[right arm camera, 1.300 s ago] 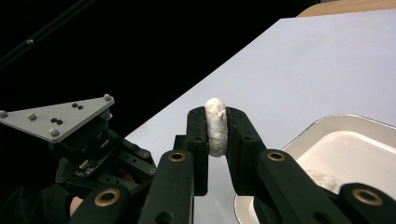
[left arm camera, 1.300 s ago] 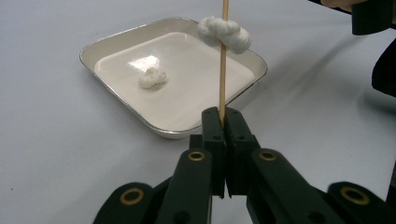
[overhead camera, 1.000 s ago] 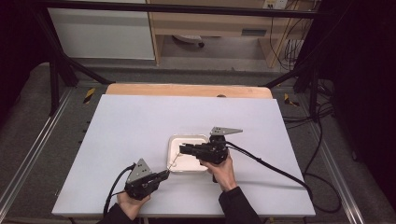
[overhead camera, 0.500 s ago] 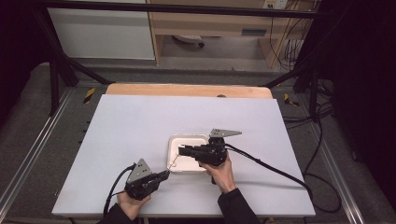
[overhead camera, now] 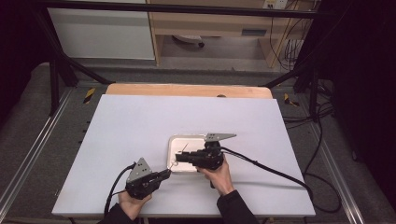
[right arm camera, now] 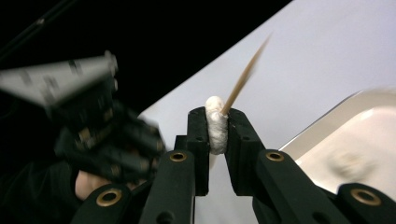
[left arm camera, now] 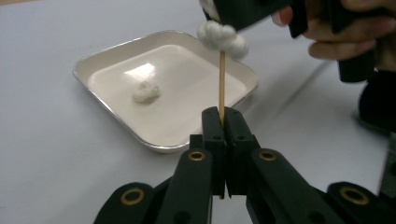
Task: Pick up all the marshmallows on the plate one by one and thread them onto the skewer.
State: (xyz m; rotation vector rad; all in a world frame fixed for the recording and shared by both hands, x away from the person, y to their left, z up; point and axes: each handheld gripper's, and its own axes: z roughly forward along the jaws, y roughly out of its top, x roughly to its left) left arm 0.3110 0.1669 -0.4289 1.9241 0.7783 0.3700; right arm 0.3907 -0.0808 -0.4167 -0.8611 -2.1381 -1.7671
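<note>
Jaws of the left gripper (left arm camera: 223, 122) are pinched tight on a thin wooden skewer (left arm camera: 222, 79), w/ the stick rising straight up from between them. Right gripper (right arm camera: 217, 128) is nearly closed too, squeezing a white marshmallow (right arm camera: 215, 126) between its pads; the skewer tip (right arm camera: 243, 79) pokes out past that lump, so the marshmallow sits on the stick. In the left gripper view the white lump (left arm camera: 222, 36) sits at the skewer's top end, right under the other gripper.

From the high view, left gripper (overhead camera: 164, 173) is near the front edge of the table (overhead camera: 140, 121), left of centre, pointing right toward the tray (overhead camera: 175, 144). Right gripper (overhead camera: 181, 157) hovers over the tray's near part, pointing left; the 2 tools meet at the tray's near-left corner.

Tray is a shallow white square dish w/ rounded corners, approx. mid-table. One more marshmallow piece (left arm camera: 145, 90) lies inside it, apart from both tools.
</note>
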